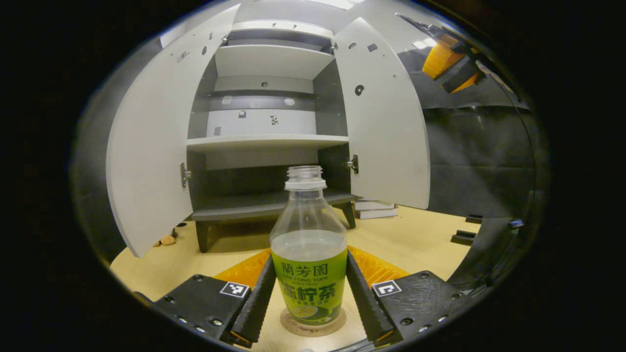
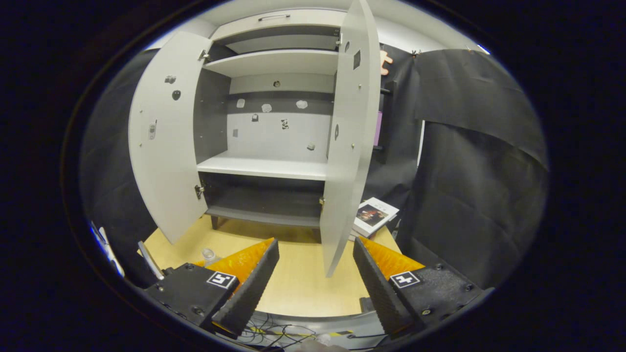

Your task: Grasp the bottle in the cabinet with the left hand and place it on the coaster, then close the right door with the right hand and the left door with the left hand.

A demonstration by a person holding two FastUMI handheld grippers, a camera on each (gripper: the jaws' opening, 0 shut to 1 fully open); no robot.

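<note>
Left claw (image 1: 309, 293) grips upright bottle (image 1: 309, 254) on coaster (image 1: 313, 325); right claw (image 2: 315, 274) spread wide

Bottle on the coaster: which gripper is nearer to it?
Left. The left gripper has a finger on each side of the bottle on its coaster. The right gripper is off to the side, facing the right door.

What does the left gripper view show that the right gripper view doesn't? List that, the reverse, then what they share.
Left gripper view: a bottle standing on a coaster, the left gripper's jaws against its sides.
Right gripper view: the right gripper, jaws open, aimed at the right door's edge, with cables below.
Both: the cabinet with the right door and left door open, books and the wooden table.
</note>
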